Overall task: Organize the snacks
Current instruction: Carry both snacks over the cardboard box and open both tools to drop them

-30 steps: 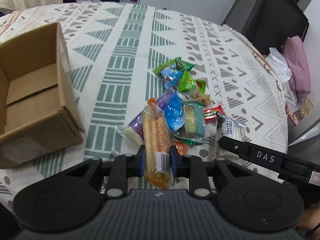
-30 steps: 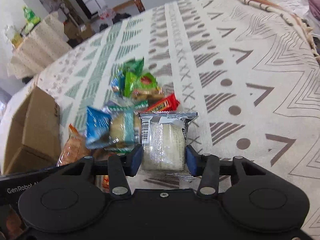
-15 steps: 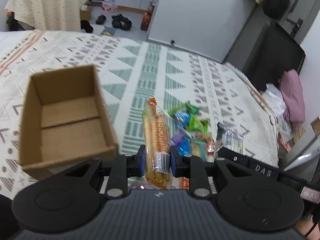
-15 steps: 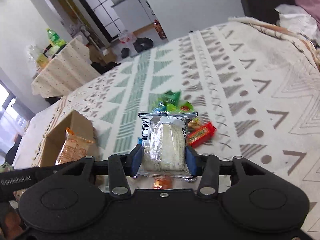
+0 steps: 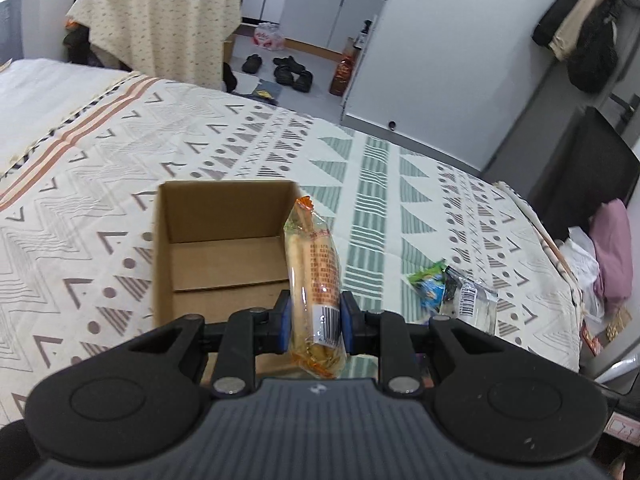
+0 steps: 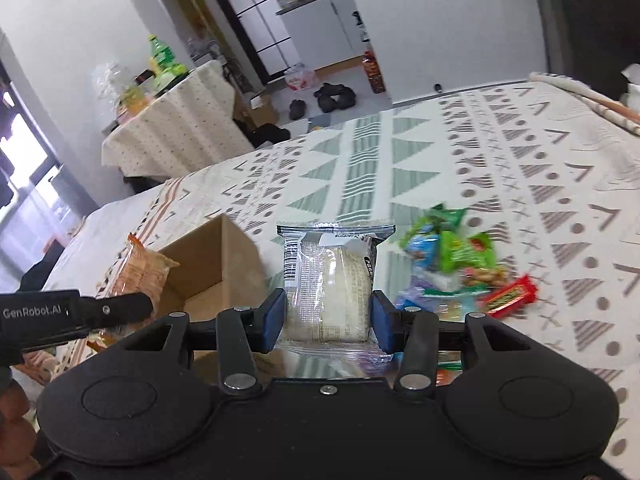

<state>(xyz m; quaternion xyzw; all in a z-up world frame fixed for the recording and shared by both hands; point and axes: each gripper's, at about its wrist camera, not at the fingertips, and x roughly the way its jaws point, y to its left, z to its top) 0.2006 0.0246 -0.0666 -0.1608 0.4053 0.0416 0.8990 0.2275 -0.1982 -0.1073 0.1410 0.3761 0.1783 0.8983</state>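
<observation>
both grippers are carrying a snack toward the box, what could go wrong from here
The left gripper pinches the long orange packet near its bottom end, so it could tip or slip out. The cardboard box is small; both grippers arriving together might bump each other or its wall. The right gripper grips the white cake packet through slick wrapping.

Both wrist views angled down, sharing cardboard box point(image 5: 224, 248), perhaps close

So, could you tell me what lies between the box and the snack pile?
Only bare patterned bedspread between box and snack pile, seen in the right wrist view.
</observation>
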